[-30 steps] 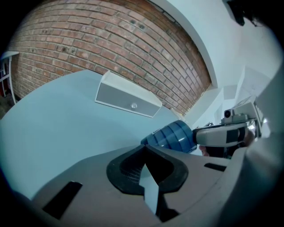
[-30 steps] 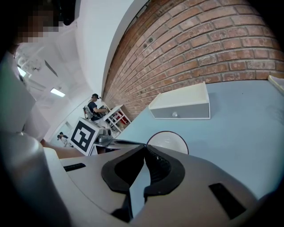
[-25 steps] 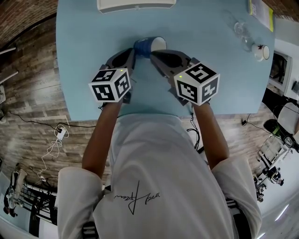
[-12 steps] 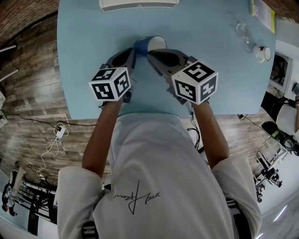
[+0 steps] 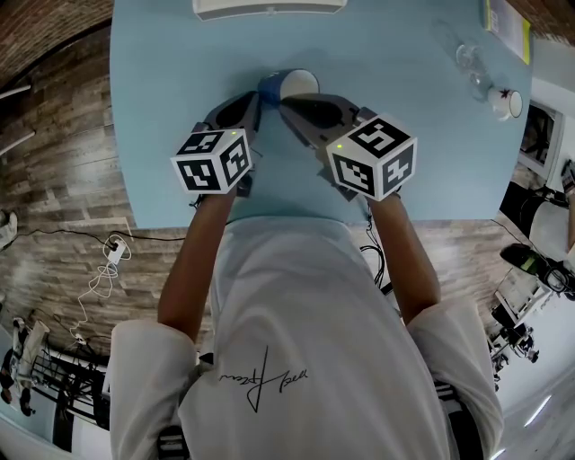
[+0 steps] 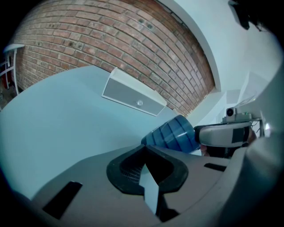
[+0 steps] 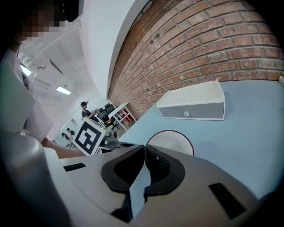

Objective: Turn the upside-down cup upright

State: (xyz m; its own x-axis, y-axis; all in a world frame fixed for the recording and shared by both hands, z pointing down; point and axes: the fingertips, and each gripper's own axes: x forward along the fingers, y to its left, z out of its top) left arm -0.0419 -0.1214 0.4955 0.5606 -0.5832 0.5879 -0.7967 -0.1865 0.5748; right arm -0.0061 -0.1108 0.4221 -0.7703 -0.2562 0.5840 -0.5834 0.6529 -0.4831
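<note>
Head view: the blue cup (image 5: 286, 86) was tipped on its side near the far middle of the light-blue table (image 5: 180, 63), white inside facing right, w/ both grippers pointing at it from the near edge. The left gripper (image 5: 255, 99) sat at the cup's left, tips touching or just beside its blue wall. The right gripper (image 5: 287, 101) sat at the right, tips at the lower edge of the rim. The marker cubes, left (image 5: 213, 160) & right (image 5: 371, 154), hung near the table's front edge, just above the person's white shirt (image 5: 296, 341).

Left gripper view: jaws were together, nothing btwn them. The ribbed blue cup lay just past the tips, tilted, closed end to the left & wider end to the right, where the right gripper's grey jaw met it. Couldn't tell whether the cup touched the table.

Right gripper view: jaws were almost together, only a thin slit, pinched on the cup's rim at its left edge. The round white opening w/ a dark lip showed straight past the tips.

A white box (image 5: 269, 7) w/ a small knob stood at the table's far edge, in front of the brick wall (image 6: 111, 40). A glass (image 5: 467, 58) & a small white cup (image 5: 506, 101) stood at the far right corner, well apart from the blue cup.
</note>
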